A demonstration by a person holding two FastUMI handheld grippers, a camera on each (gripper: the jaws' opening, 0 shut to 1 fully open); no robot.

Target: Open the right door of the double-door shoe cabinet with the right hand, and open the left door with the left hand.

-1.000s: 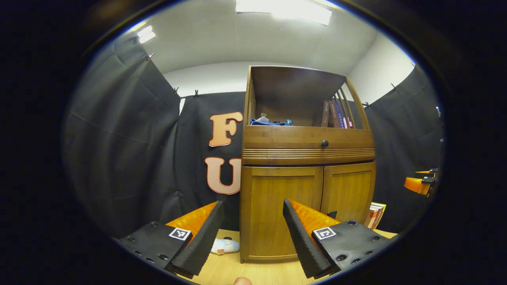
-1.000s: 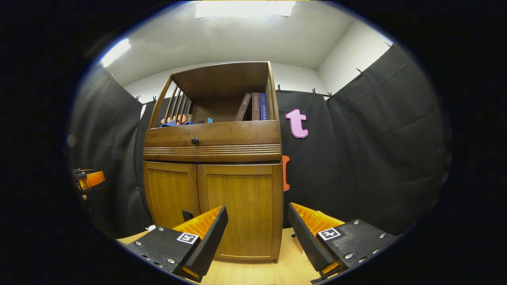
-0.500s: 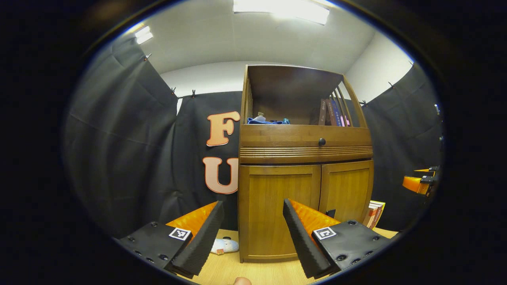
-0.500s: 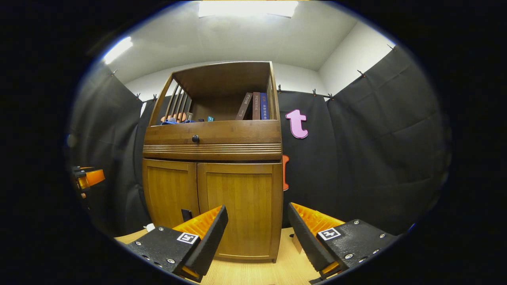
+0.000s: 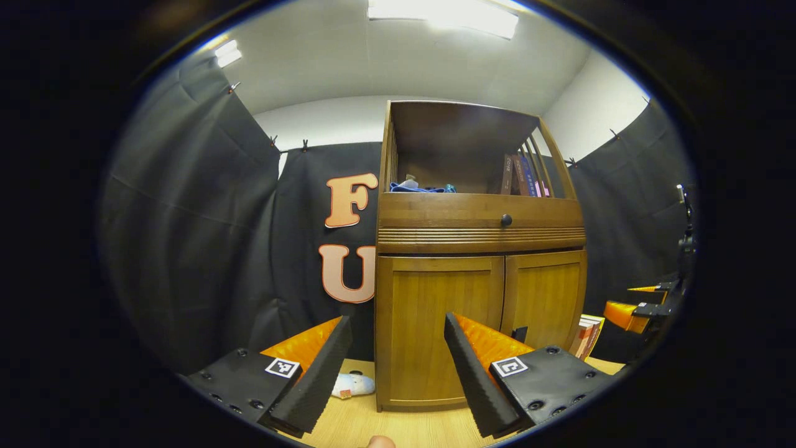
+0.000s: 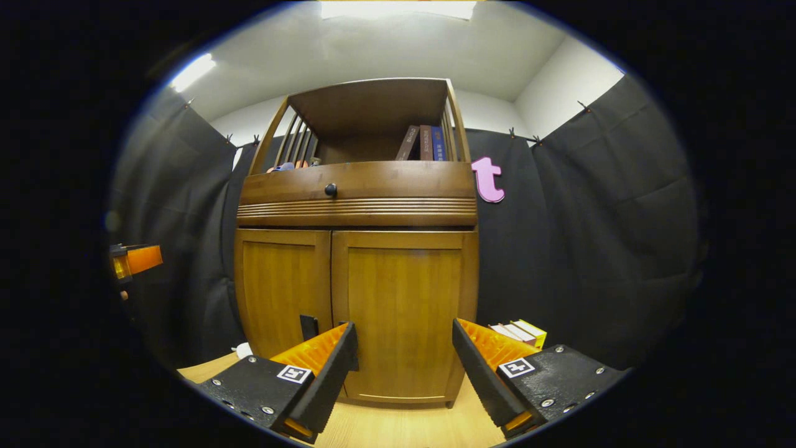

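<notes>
The shoe cabinet (image 6: pixel 357 249) stands on a light wood floor (image 6: pixel 404 429) against the black cloth wall, both lower doors shut. In the right gripper view, the right gripper (image 6: pixel 404 361) is held level and pointed straight at the right door (image 6: pixel 404 311), its jaws spread wide with nothing between them, apart from the wood. The left door (image 6: pixel 283 289) sits just left of it, with a small dark handle (image 6: pixel 308 326) near its lower inner corner. Above the doors runs a drawer front with a round dark knob (image 6: pixel 330 189), and upright books (image 6: pixel 426 143) stand at the right end of the open shelf. More books (image 6: pixel 519 331) lie on the floor by the cabinet's right side.

In the left gripper view, the left gripper (image 5: pixel 398 361) faces the left door (image 5: pixel 435 330) from lower down and to the left, jaws likewise wide apart and empty. A white soft object (image 5: pixel 353 386) lies on the floor by the cabinet's left front corner. The other gripper (image 5: pixel 634 311) shows at the far right edge, level with the lower doors.
</notes>
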